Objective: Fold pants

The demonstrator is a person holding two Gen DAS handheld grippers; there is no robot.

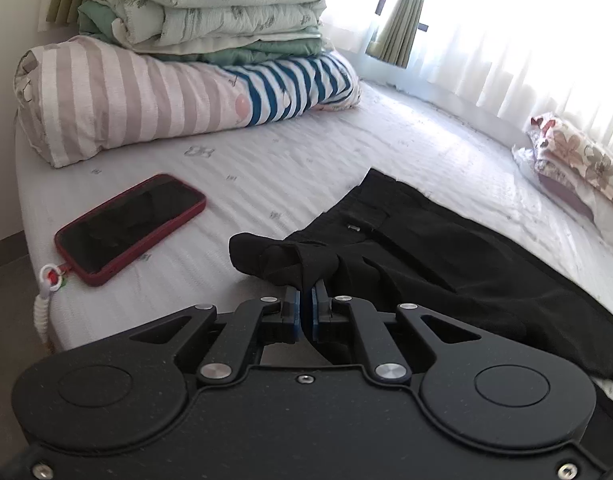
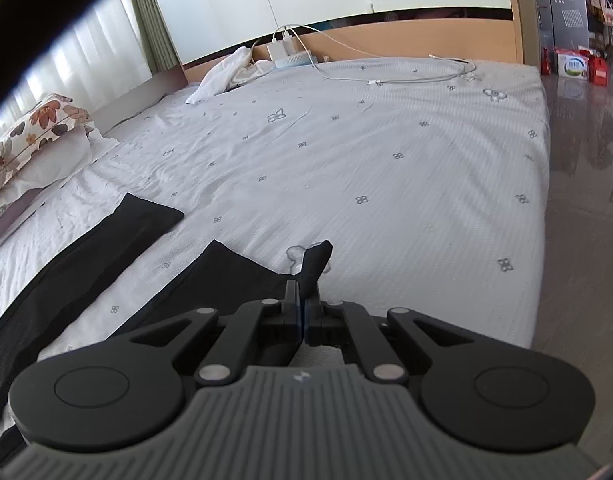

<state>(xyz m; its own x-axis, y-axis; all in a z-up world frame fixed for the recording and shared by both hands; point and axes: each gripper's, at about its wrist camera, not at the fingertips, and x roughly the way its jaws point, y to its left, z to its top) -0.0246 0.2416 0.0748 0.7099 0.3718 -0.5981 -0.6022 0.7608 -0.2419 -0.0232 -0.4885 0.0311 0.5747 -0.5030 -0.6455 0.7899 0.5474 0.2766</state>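
Observation:
Black pants [image 1: 426, 256] lie spread on the white bed. In the left wrist view the waistband with its metal clasp points away from me. My left gripper [image 1: 305, 294] is shut on a bunched corner of the waistband, lifted slightly off the sheet. In the right wrist view the two pant legs [image 2: 118, 240] stretch out to the left. My right gripper [image 2: 305, 300] is shut on the corner of the nearer leg's hem, with a tuft of black cloth sticking up between the fingers.
A red-cased phone [image 1: 130, 222] with a wrist strap lies left of the pants. Folded quilts and a striped pillow [image 1: 178, 80] are stacked at the back. A floral pillow [image 2: 30, 128] lies by the curtains. Charger cables [image 2: 386, 76] and a white cloth lie near the headboard. The bed edge and floor [image 2: 578, 200] are right.

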